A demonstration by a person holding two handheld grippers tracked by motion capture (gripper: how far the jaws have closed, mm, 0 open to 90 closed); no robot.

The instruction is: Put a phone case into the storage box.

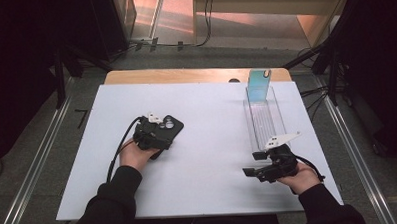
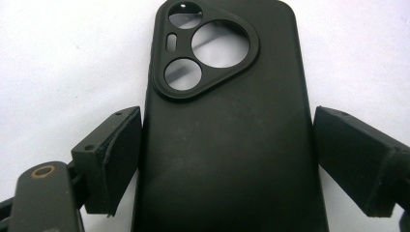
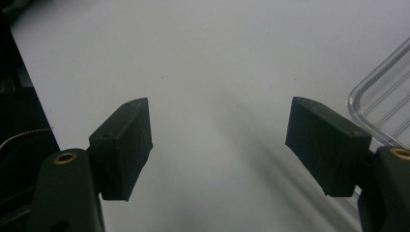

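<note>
A black phone case [image 2: 227,159] lies back up on the white table [image 1: 207,141], its triangular camera cut-out at the far end. My left gripper [image 2: 227,145] straddles the case's lower half with its jaws open. The left pad [image 2: 121,154] sits right against the case's edge and the right pad [image 2: 353,154] stands a sliver off the other edge. In the high view the left gripper [image 1: 159,133] covers most of the case [image 1: 173,125]. My right gripper [image 3: 220,130] hovers open over bare table with nothing in it, at the front right [image 1: 251,171] in the high view.
A long clear plastic tray [image 1: 264,120] lies at the right, just beyond the right gripper, and its corner [image 3: 387,106] shows in the right gripper view. An iridescent teal card-like item [image 1: 259,85] stands upright at the tray's far end. The wooden table edge [image 1: 185,75] runs along the back.
</note>
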